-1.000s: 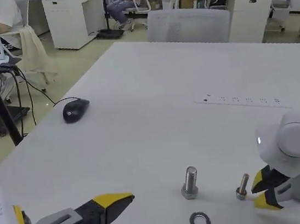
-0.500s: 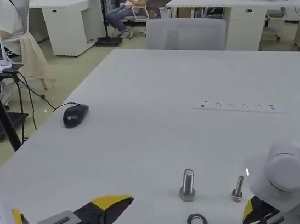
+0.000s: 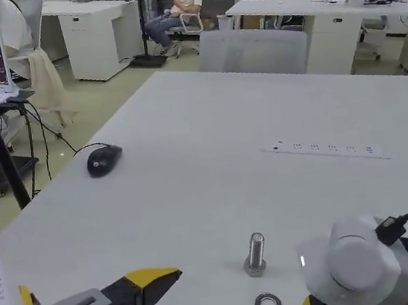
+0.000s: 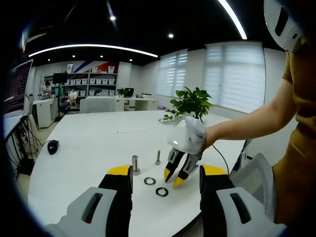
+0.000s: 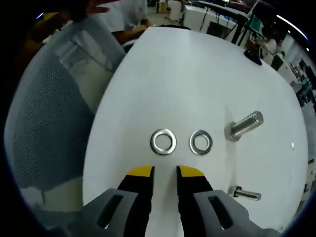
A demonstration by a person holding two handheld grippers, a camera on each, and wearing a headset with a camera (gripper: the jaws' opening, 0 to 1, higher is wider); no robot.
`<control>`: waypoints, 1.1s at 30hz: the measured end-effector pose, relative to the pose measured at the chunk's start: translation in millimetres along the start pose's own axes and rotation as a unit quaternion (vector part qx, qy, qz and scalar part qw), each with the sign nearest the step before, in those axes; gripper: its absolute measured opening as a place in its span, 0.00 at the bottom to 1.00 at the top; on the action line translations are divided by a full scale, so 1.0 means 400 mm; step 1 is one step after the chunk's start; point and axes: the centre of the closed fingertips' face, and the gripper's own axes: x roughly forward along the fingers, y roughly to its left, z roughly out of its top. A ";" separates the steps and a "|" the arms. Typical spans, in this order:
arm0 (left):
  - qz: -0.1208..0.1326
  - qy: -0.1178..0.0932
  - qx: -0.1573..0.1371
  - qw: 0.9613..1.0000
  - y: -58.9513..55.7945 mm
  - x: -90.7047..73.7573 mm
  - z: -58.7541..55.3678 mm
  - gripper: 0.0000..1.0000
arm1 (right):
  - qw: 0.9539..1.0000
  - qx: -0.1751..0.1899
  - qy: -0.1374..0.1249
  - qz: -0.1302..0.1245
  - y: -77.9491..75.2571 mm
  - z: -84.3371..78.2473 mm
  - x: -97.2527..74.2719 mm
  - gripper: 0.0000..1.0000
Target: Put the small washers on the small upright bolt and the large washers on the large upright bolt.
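**Two washers loose on the table, both bolts bare**

On the white table (image 3: 207, 122) the large bolt (image 3: 255, 254) stands upright on its head. The small bolt (image 4: 158, 157) stands upright near it. Nothing sits on either shaft.

One washer (image 5: 163, 141) and a second washer (image 5: 201, 141) lie flat on the tabletop, side by side but not touching, close to the foot of the large bolt. From here they look much the same size.

The right gripper (image 5: 165, 172) points down at the pair, its yellow tips just short of them. Its fingers stand a narrow gap apart with nothing between them. Whether the tips touch the tabletop I cannot tell.

The left gripper (image 3: 154, 279) is held low over the near side of the table, off to one side of the bolts. Its fingers are spread wide and hold nothing.

Farther out on the table lie a black mouse (image 3: 104, 159) and a white power strip (image 3: 324, 149), both well apart from the bolts.
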 end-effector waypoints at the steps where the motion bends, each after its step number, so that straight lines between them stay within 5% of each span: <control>1: 0.000 0.000 -0.001 1.000 -0.001 0.001 0.000 0.53 | 1.000 -0.001 0.001 0.001 0.002 0.002 0.004 0.21; 33: 0.001 0.003 -0.001 1.000 0.016 0.010 -0.001 0.53 | 0.998 -0.048 0.008 0.030 0.010 0.072 0.039 0.29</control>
